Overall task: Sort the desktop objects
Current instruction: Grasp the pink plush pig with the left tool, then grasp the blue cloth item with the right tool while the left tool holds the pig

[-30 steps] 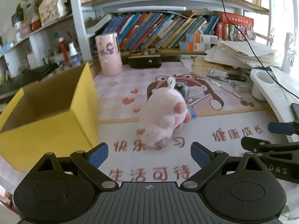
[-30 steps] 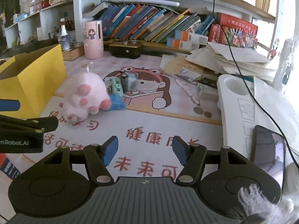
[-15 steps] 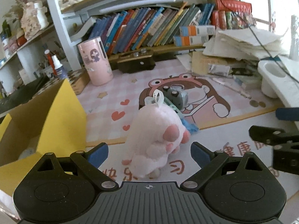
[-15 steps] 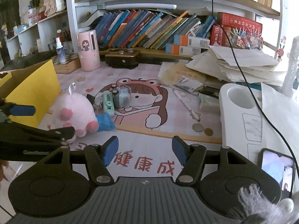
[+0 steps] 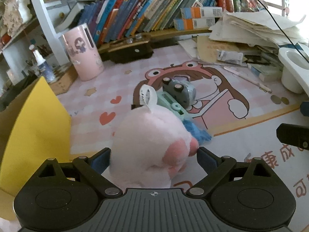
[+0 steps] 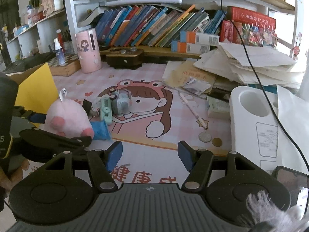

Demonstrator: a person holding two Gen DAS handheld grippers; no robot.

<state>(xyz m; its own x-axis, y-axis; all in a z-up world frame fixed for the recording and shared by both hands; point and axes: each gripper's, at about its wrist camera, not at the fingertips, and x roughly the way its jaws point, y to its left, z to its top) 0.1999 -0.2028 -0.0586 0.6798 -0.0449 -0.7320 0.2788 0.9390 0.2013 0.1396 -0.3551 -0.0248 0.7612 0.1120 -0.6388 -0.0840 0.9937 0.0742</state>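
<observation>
Left gripper (image 5: 153,161) straddling pink plush toy (image 5: 148,145).
Its jaws, just closing slightly, stand wide beside the plush; right gripper (image 6: 150,152) half-open, empty.

so the right tool (image 6: 150,155) just hangs with its blue-padded jaws apart over the cartoon-printed mat on the surface (image 6: 154,166), while the left tool (image 6: 58,129) straddles the fluffy pink plush toy (image 6: 67,118) beside the yellow cardboard box (image 6: 36,85).

Cartoon desk mat (image 6: 154,166) under pink plush (image 6: 67,118), yellow box (image 5: 34,131), coins (image 6: 209,138), paper stack (image 6: 251,65).
</observation>
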